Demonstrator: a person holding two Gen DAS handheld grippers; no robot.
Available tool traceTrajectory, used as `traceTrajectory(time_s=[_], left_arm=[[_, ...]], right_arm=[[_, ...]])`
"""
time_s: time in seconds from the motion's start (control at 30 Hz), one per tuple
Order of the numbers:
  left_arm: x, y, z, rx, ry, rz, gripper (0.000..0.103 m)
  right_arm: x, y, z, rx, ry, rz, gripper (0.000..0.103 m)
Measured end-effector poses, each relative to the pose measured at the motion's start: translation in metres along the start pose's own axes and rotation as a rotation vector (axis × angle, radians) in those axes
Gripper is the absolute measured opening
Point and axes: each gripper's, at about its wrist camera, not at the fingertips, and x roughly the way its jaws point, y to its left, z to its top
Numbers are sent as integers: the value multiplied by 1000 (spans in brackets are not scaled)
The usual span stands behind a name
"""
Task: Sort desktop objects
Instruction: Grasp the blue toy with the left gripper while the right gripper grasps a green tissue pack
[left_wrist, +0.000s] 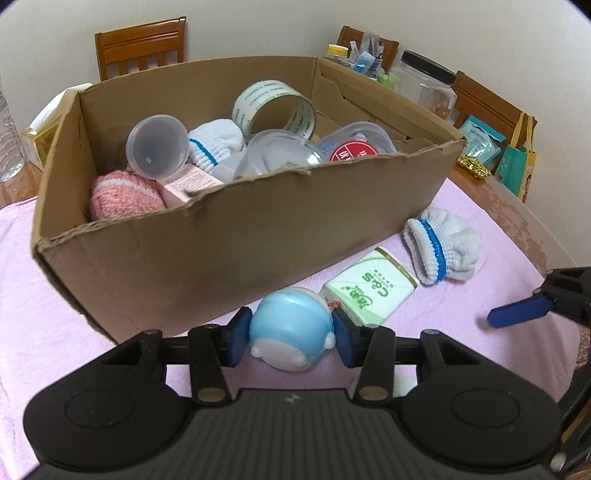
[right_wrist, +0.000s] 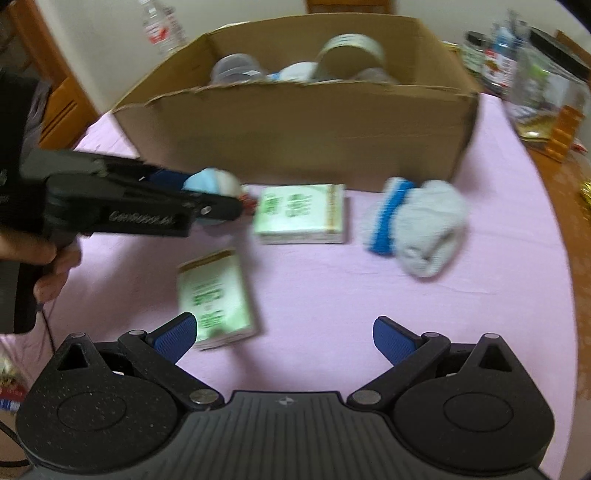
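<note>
A: Status? Biggest thing first.

B: I've got the cardboard box (left_wrist: 236, 236) on the pink cloth (left_wrist: 74, 332), toward the table's far edge. Left wrist view looks into it: tape roll (left_wrist: 275, 107), clear cup (left_wrist: 157, 146), pink knit piece (left_wrist: 125, 194), pink carton (left_wrist: 188, 182), a white sock with blue band (left_wrist: 216, 144), clear plastic containers (left_wrist: 351, 142). Right wrist view is motion-blurred, box contents mostly unreadable there.

A: What's loose on the cloth?

B: White-and-blue sock (left_wrist: 443, 249) near the table's right edge, just off the box's near-right corner. Green tissue pack (left_wrist: 369, 291) between it and the toy. Right view alone shows a second tissue pack (right_wrist: 218, 299), nearer me, well apart from the box. The left view doesn't catch it.

A: Left side?

B: Left gripper (left_wrist: 291, 338) is level, fingers pointing at the box's near wall. Pads pressed on both sides of the blue-and-white round toy (left_wrist: 291, 328), so it's clamped. Toy sits just in front of the box, beside the first tissue pack. Right view shows a hand (right_wrist: 55, 266) on that gripper's handle at the left side.

A: Right side?

B: Right gripper (right_wrist: 286, 338) jaws spread wide, nothing between them. It hovers over bare cloth at the near edge; the second tissue pack lies at its left finger (right_wrist: 175, 334). Contact there, can't tell.
</note>
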Motion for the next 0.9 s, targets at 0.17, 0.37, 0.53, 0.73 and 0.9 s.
traceTrajectory(time_s=[0.17, 0.37, 0.53, 0.73, 0.9], left_arm=[[-8, 7, -4, 7, 11, -14, 46], [-18, 14, -7, 38, 26, -42, 46], [-26, 20, -10, 67, 40, -65, 46], [-35, 26, -13, 99, 55, -90, 46], [-43, 32, -15, 125, 67, -112, 46]], right_arm=[[15, 21, -2, -68, 34, 4, 103], [22, 25, -2, -95, 43, -82, 103], [19, 6, 1, -41, 50, -166, 103], [15, 1, 5, 14, 55, -167, 103], [17, 26, 4, 0, 54, -105, 103]])
